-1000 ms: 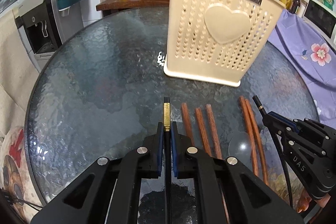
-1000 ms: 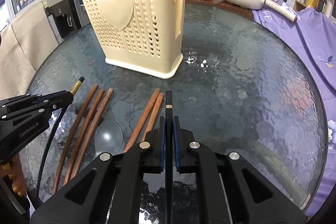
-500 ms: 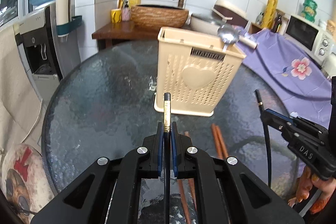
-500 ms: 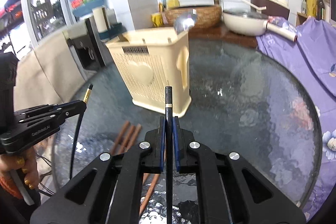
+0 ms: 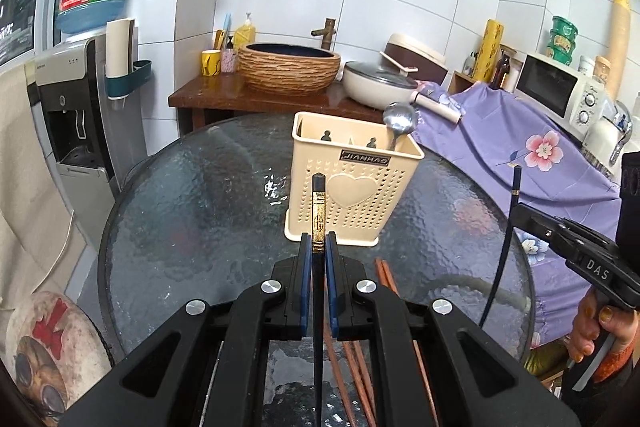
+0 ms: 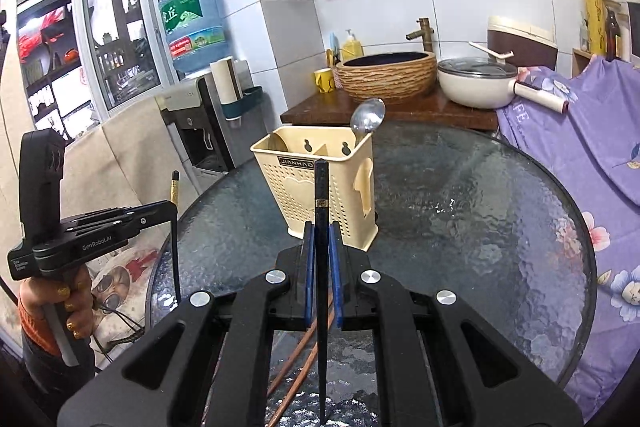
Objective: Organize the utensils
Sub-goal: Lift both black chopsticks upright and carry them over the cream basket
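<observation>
Chopsticks: your left tongs (image 5: 319, 259) clamp a gold-banded one (image 5: 319, 215), your right tongs (image 6: 321, 259) a black one (image 6: 321, 195), both above the worktop (image 5: 192, 211) near the holder (image 5: 352, 187).

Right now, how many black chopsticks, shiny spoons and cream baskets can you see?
Black chopsticks with gold bands: 2, one in the left gripper, one in the right gripper
Shiny metal spoon: 1, standing in the basket
Cream plastic basket with a heart on it: 1
Total: 4
</observation>
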`<state>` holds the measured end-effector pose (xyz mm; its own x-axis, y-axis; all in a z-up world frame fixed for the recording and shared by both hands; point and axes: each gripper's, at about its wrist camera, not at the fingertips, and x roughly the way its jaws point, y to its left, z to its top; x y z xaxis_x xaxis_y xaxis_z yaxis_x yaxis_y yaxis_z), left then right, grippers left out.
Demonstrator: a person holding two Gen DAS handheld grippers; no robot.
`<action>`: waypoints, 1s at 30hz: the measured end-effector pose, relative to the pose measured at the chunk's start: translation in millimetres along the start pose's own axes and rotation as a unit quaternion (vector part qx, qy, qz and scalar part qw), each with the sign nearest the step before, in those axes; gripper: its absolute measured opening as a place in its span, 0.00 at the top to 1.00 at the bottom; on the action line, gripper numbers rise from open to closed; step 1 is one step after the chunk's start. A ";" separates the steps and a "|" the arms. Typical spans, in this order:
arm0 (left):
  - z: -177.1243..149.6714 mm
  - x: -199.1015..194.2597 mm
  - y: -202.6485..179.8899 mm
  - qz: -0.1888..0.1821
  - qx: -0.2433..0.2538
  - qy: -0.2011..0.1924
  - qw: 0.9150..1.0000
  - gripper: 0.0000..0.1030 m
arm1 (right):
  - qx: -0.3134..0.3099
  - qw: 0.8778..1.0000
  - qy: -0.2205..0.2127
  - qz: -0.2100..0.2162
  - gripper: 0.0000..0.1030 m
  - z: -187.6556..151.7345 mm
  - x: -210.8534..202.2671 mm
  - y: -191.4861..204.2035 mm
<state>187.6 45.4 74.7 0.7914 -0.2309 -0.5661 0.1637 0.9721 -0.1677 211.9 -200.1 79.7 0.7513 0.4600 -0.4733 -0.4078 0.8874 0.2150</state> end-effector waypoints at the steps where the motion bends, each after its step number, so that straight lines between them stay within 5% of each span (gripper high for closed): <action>1: 0.7 -0.8 0.3 -0.001 0.000 -0.001 1.000 0.93 | -0.002 1.000 -0.001 0.000 0.92 0.3 -1.6 0.7; 21: 18.1 -23.5 -10.2 -0.015 0.017 -0.036 0.999 0.93 | -0.038 0.999 -0.032 0.003 0.92 16.3 -25.0 18.4; 30: 53.6 -25.5 -19.6 -0.023 0.033 -0.051 0.998 0.93 | -0.058 0.997 -0.038 0.022 0.92 55.4 -24.5 27.7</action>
<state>195.8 34.3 135.7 0.8373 -0.2733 -0.4736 0.2367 0.9619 -0.1366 210.9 -185.0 144.5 0.7672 0.5030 -0.3980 -0.4950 0.8589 0.1314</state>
